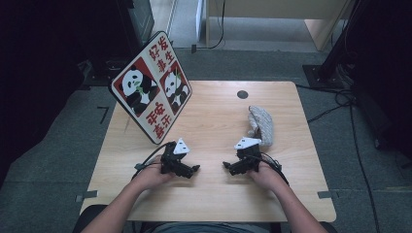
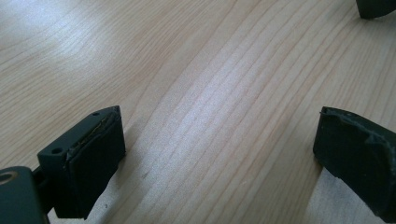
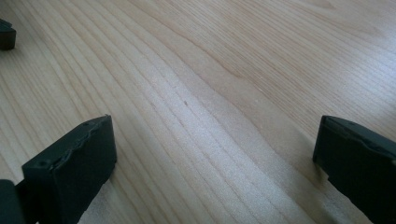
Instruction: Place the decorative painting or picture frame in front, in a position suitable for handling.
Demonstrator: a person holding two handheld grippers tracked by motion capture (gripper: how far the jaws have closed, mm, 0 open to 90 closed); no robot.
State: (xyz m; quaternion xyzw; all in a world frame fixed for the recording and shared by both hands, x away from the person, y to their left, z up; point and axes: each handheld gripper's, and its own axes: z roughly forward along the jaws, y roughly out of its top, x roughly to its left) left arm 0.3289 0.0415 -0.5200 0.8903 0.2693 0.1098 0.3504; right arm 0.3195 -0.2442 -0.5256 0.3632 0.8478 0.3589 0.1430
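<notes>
On the light wooden table [image 1: 214, 126], my left gripper [image 1: 193, 170] rests low near the front edge, pointing right. My right gripper [image 1: 227, 166] sits opposite it, pointing left, with a small gap between the two. In the left gripper view the left gripper [image 2: 219, 154] stands open, its jaws wide apart over bare wood. The right gripper [image 3: 215, 158] is open in the same way, with nothing between its pads. A grey-white knitted cloth [image 1: 261, 124] lies just behind the right gripper. A square panda board [image 1: 151, 86] leans upright at the table's back left.
A dark round hole [image 1: 242, 94] sits near the table's far edge. Cables [image 1: 357, 145] run over the grey floor to the right. A tip of the other gripper [image 2: 375, 7] shows in the left gripper view, and likewise the other gripper's tip [image 3: 6, 34] in the right gripper view.
</notes>
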